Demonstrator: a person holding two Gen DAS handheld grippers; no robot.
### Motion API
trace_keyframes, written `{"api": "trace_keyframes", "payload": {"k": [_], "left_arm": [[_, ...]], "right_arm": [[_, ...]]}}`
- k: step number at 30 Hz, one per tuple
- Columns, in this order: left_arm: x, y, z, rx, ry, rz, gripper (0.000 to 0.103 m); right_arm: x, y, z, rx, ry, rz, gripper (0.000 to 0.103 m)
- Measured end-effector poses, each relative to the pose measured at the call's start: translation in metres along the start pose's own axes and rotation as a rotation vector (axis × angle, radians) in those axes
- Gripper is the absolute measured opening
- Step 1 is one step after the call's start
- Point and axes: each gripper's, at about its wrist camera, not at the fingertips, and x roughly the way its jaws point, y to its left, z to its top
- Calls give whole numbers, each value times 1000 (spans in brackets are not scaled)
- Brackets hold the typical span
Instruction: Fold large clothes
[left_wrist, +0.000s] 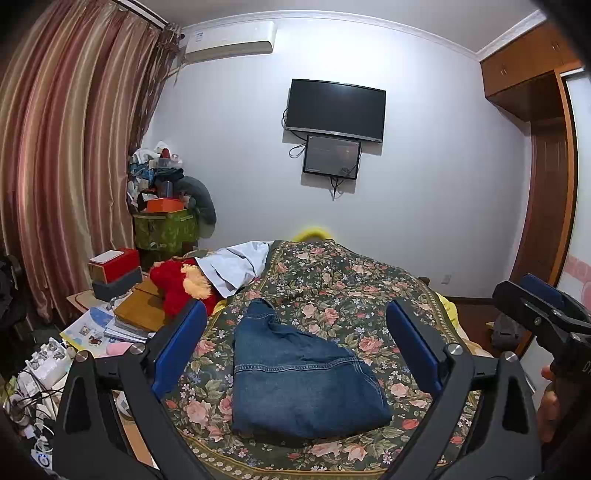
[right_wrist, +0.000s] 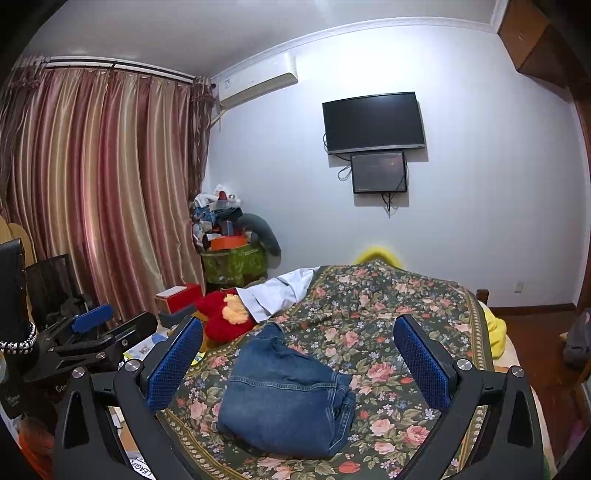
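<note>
A pair of blue jeans (left_wrist: 299, 380) lies folded into a thick bundle on the floral bedspread (left_wrist: 354, 291), near its front edge. My left gripper (left_wrist: 295, 347) hovers above and in front of it, open, blue pads wide apart with nothing between them. In the right wrist view the same jeans (right_wrist: 284, 398) lie below my right gripper (right_wrist: 299, 362), which is also open and empty. The right gripper (left_wrist: 546, 314) shows at the right edge of the left wrist view, held by a hand. The left gripper (right_wrist: 92, 325) shows at the left of the right wrist view.
A red plush toy (left_wrist: 177, 284) and a pale shirt (left_wrist: 236, 266) lie at the bed's far left. Books and boxes (left_wrist: 122, 295) crowd the bedside at left, with cables below. A wooden wardrobe (left_wrist: 535, 110) stands at right. A television (left_wrist: 336, 109) hangs on the far wall.
</note>
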Motion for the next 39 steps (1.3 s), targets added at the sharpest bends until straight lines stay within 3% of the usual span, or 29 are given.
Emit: {"api": "trace_keyframes", "payload": {"k": [24, 39], "left_arm": [[4, 3, 2, 5, 4, -43, 100], [3, -9, 1, 66, -4, -60, 100]], "right_arm": [[0, 4, 1, 10, -8, -16, 103], [2, 11, 1, 28, -8, -34, 103]]}}
